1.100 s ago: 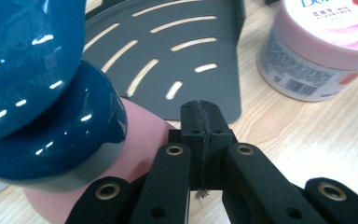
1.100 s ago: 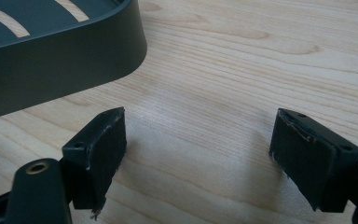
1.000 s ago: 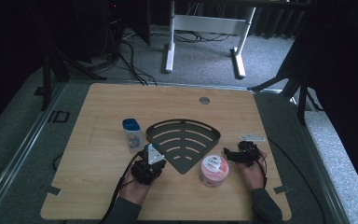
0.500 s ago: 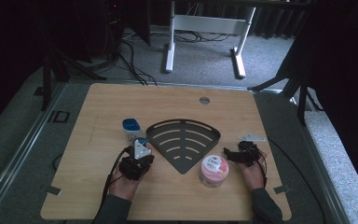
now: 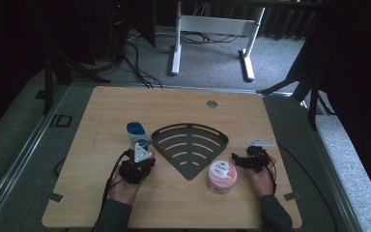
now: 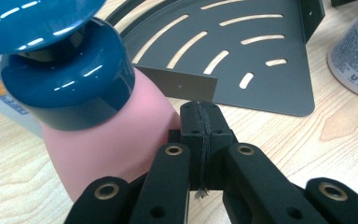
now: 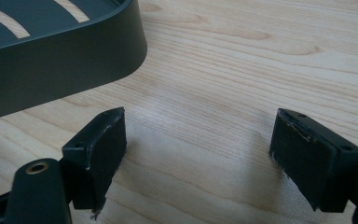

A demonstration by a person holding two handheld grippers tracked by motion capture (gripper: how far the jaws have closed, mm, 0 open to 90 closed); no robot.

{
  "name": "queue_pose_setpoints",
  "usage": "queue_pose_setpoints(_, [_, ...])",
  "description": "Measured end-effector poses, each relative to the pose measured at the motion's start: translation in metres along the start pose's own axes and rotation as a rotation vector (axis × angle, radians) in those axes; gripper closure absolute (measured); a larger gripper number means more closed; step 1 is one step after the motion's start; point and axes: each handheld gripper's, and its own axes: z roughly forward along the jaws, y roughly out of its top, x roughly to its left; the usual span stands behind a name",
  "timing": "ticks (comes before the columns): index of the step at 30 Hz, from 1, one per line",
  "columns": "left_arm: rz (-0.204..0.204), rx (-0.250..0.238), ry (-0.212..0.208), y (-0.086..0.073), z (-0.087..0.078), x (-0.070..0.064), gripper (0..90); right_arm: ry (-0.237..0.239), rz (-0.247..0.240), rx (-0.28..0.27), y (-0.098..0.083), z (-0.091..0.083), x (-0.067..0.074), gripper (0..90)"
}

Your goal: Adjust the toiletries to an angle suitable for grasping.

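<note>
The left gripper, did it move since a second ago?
Yes. In the high view the left gripper has slid left, away from the dark slotted corner shelf, jaws shut beside the blue-capped pink bottle.

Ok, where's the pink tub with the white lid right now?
In the high view the pink tub stands on the table right of the dark slotted tray's near tip, just left of the right gripper.

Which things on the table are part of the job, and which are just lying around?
Part of the job:
left gripper, jaws shut, empty
pink bottle with blue cap beside it
dark slotted corner tray
right gripper, jaws open

Just lying about:
white bottle with blue cap
pink jar
</note>
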Motion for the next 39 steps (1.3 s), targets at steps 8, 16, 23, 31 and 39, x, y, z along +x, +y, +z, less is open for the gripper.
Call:
queue_pose_setpoints(8, [0.066,0.003,-0.091,0.0,0.01,-0.013,78.8,-0.002,0.002,0.001,0.0,0.0,0.0,18.3])
queue_pose_setpoints(16, [0.089,-0.005,-0.164,0.008,0.022,-0.022,70.2,0.006,-0.006,0.019,0.003,-0.002,0.001,31.8])
queue_pose_setpoints(23, [0.097,-0.012,-0.213,0.012,0.033,-0.028,63.5,0.077,-0.082,0.051,0.002,-0.012,0.003,49.6])
queue_pose_setpoints(31, [0.082,-0.013,-0.271,0.013,0.045,-0.029,58.1,0.121,-0.14,0.078,-0.004,-0.022,0.001,51.4])
queue_pose_setpoints(39, [0.1,-0.019,-0.33,0.016,0.057,-0.036,53.8,0.139,-0.172,0.086,-0.01,-0.03,-0.004,44.5])
